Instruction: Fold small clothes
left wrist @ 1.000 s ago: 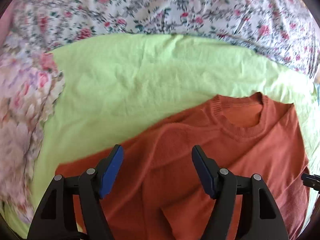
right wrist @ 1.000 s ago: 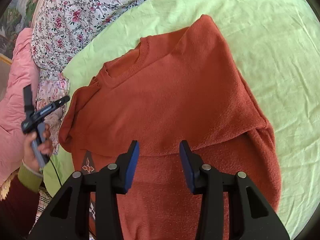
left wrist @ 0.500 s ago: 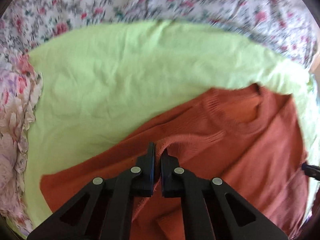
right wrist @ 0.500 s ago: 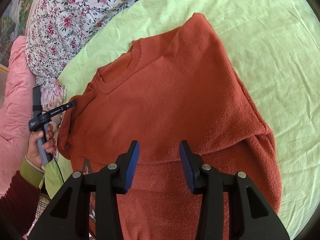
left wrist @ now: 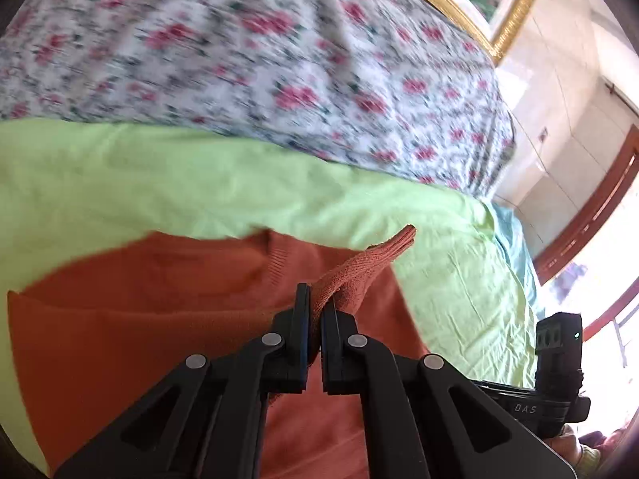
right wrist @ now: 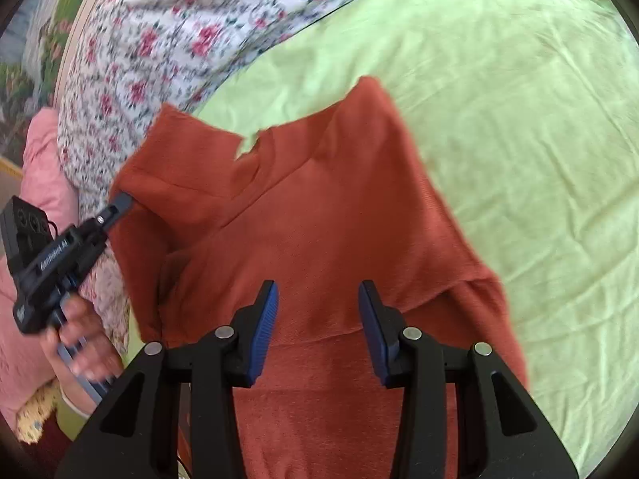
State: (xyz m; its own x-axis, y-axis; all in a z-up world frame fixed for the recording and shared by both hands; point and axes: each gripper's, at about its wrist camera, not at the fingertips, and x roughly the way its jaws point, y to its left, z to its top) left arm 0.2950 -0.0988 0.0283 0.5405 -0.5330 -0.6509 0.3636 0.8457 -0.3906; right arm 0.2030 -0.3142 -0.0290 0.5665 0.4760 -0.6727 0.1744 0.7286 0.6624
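Left wrist view: left claw (left wrist: 316, 321) clamped on a sleeve (left wrist: 361, 269) of the orange sweater (left wrist: 131, 319), which fills the lower left of the frame on the green sheet (left wrist: 167, 175). Right wrist view: right claw (right wrist: 318, 325) half open and empty, over the sweater (right wrist: 319, 215) at frame centre. Advice: carry the sleeve flat across the body, avoid dragging the shoulder, and release only once it lies square.

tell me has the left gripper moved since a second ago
Yes. In the right wrist view the left gripper, shut on the orange sweater, has carried its edge up toward the floral quilt, away from the green sheet.
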